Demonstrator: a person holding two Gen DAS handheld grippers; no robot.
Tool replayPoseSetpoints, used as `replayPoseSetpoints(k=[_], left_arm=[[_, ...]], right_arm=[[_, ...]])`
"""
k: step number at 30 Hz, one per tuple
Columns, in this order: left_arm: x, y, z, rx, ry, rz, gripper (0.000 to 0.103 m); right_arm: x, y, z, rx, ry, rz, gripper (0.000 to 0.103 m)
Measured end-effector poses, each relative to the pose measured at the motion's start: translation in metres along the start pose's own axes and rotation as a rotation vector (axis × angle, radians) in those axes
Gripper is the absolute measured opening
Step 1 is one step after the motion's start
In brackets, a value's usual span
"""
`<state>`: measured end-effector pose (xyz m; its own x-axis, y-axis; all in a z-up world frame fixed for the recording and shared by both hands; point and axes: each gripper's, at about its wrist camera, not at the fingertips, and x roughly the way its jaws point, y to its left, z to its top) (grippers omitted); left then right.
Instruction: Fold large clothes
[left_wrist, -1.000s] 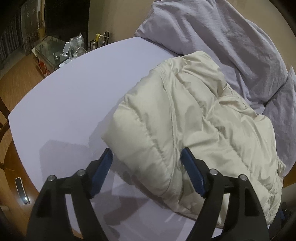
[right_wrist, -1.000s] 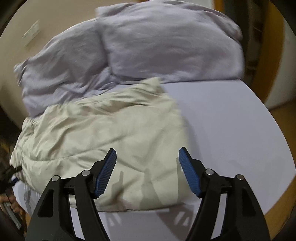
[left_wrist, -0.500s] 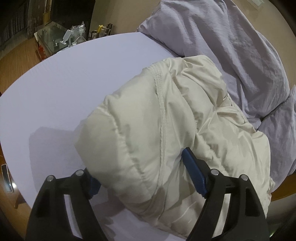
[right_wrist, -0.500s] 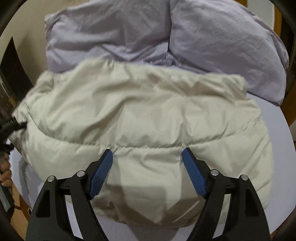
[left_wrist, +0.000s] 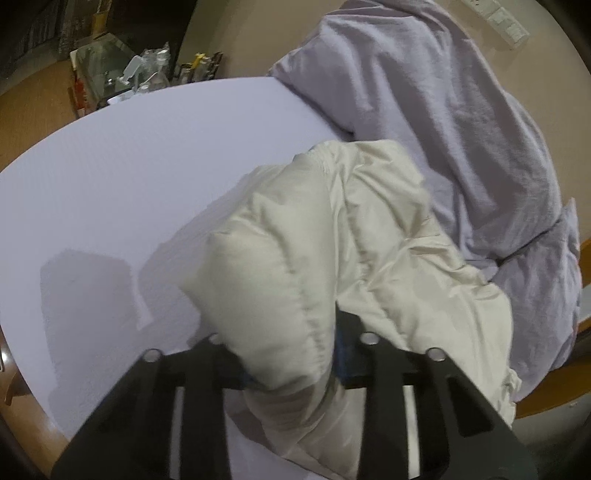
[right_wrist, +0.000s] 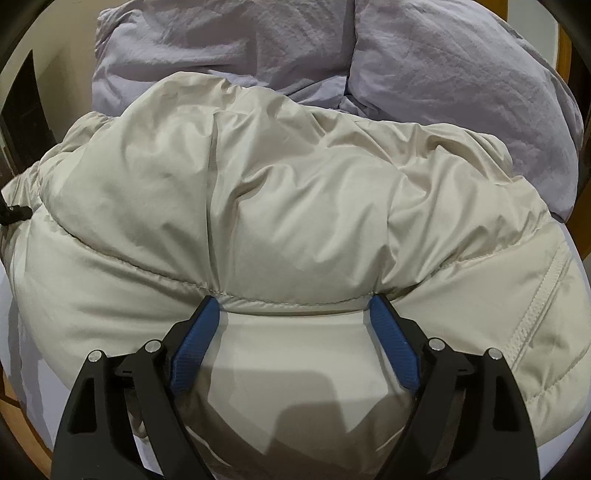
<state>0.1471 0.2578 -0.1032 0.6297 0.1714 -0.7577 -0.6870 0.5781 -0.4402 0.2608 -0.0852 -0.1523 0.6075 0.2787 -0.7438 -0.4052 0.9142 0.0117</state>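
A puffy cream quilted down jacket lies bunched on a round table with a pale lilac top, its far side against a heap of crumpled lavender bedding. The left gripper is closing its jaws on a thick padded roll at the jacket's near edge; the fabric bulges up between them and hides most of the blue pads, so the bite looks deep. The right gripper is opening, its jaws wide, with its blue fingertips pushed against a stitched seam on the other side of the jacket and nothing pinched yet. The step in hand seems to be taking hold of both sides before lifting for a fold. To do it well, the right gripper should straddle a ridge of padding at the seam rather than slick flat shell, which would likely slip out. Both grips should catch all layers at matching points, so the slippery bulk lifts evenly and clears the bedding.
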Motion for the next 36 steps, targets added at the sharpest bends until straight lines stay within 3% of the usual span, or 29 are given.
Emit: replayPoseSetpoints(k=[7, 16, 28, 36], left_arm=[[-0.026, -0.027, 0.005, 0.038, -0.039, -0.102, 0.022], [-0.070, -0.092, -0.001, 0.161, -0.075, -0.293, 0.021], [-0.102, -0.192, -0.063, 0.434, -0.039, -0.476, 0.021], [-0.096, -0.249, -0.117, 0.589, 0.037, -0.540, 0.021]], right_arm=[[0.000, 0.001, 0.002, 0.009, -0.001, -0.017, 0.085], [0.001, 0.001, 0.004, 0.016, 0.026, -0.019, 0.085], [-0.022, -0.016, -0.004, 0.065, 0.013, 0.014, 0.085], [-0.064, -0.071, -0.025, 0.187, -0.062, -0.081, 0.085]])
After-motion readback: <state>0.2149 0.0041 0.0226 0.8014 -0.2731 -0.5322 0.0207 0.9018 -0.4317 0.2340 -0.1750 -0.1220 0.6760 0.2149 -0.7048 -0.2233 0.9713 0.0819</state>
